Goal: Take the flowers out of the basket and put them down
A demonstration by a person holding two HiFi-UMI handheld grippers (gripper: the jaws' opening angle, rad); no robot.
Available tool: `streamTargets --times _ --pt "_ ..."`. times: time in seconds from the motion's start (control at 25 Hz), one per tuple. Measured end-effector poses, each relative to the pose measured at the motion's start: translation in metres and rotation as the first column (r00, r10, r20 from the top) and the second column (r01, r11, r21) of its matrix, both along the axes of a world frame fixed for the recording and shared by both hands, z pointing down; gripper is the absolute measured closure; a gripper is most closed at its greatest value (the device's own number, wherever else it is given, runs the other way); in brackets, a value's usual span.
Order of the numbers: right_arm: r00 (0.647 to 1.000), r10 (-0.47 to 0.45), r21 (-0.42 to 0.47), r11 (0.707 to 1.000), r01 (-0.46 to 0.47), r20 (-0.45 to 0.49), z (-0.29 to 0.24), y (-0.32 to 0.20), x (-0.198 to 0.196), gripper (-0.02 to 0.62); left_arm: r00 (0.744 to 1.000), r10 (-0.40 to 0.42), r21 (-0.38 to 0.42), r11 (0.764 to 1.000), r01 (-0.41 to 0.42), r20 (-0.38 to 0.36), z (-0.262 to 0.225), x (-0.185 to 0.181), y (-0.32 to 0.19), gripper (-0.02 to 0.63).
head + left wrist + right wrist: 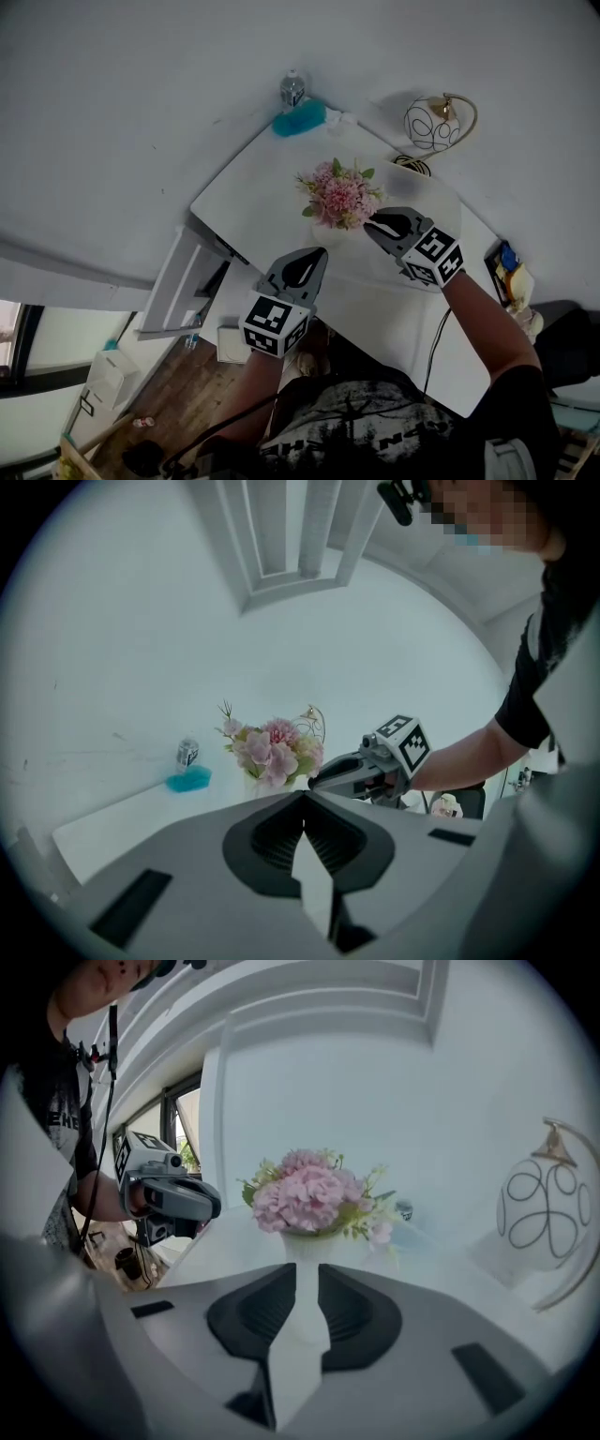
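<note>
Judging by the look, the flowers will be light and soft: a loose bunch of pink blooms with pale green leaves and thin sprigs poking out at the edges. The heads would likely crush or shed under a hard pinch, so take hold low, on the gathered stems just above the rim, not on the blooms. Expect the bunch to flop a little once it is lifted.

The flowers stand upright in a white basket, centre of the head view, on the white table. Its weave doesn't resolve at this range; it could pass for a vase.

Your right gripper sits just right of the blooms, tip pointing at them, jaws only a narrow slit apart with nothing between them. You may need to spread them wider before closing on the stems. Your left gripper hangs lower left of the bunch, near but not touching, jaws closed together and empty.

A blue item lies at the table's far corner, upper centre; a wire globe ornament stands upper right.
</note>
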State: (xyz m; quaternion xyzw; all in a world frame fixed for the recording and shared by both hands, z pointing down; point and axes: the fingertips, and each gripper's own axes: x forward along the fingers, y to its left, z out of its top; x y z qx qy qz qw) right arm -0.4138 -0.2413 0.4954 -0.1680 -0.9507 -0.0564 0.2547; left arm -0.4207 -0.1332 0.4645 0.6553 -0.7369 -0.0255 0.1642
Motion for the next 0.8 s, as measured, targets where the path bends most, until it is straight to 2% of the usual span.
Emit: streamTargets --times 0.16,0.24,0.36,0.6,0.8 --pt "1.000 0.003 -0.082 0.997 -0.003 -0.007 0.015 -0.001 -0.014 0.427 1.000 -0.005 0.012 1.000 0.006 -0.018 0.003 -0.002 -0.002 0.592" --pt "1.000 -0.012 -0.097 0.995 0.012 -0.001 0.020 0.003 -0.021 0.345 1.000 -0.007 0.015 1.000 0.007 -0.014 0.002 -0.004 -0.004 0.592" --pt "0.999 -0.021 -0.109 0.994 0.024 0.032 0.026 0.008 -0.033 0.286 1.000 -0.008 0.016 1.000 0.008 -0.009 0.001 -0.005 -0.005 0.592" --pt "0.994 -0.024 -0.185 0.982 0.044 0.108 0.031 0.017 -0.053 0.251 1.000 -0.016 0.030 0.999 0.017 -0.011 0.001 -0.007 -0.004 0.592" --pt "0.990 -0.019 -0.174 0.984 0.044 0.141 0.035 0.017 -0.068 0.245 0.999 -0.031 0.039 0.999 0.031 -0.013 0.001 -0.008 -0.003 0.592"
